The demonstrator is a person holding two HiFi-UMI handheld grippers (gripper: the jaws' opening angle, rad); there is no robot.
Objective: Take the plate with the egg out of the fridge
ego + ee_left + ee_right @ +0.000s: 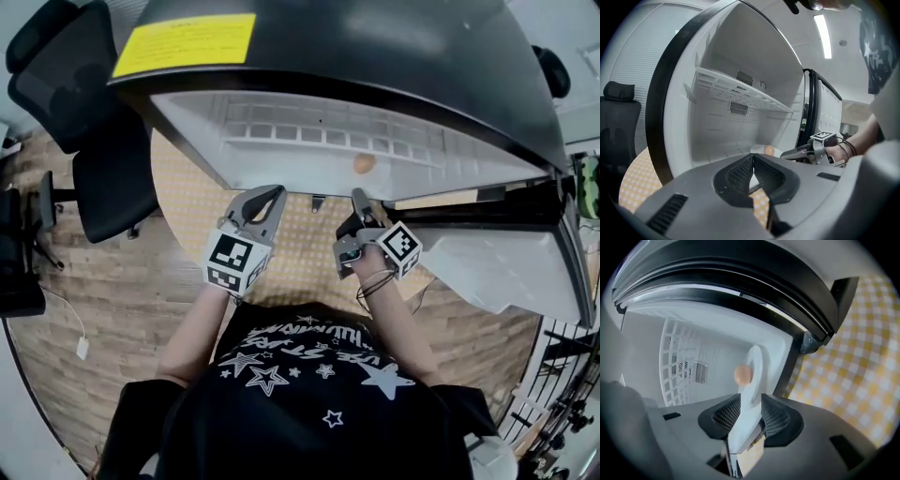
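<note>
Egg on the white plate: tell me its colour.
Pale orange-brown egg, clearest in right gripper view.

Left tool (752, 164) holds its jaws together; right tool (751, 412) jaws apart.

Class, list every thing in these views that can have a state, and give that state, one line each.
Fridge door: open.
Plate: inside the fridge, not gripped.
Egg: whole, resting on the plate.
Left hand-held gripper: shut, empty.
Right hand-held gripper: open, its gap lined up with the plate's rim.
</note>
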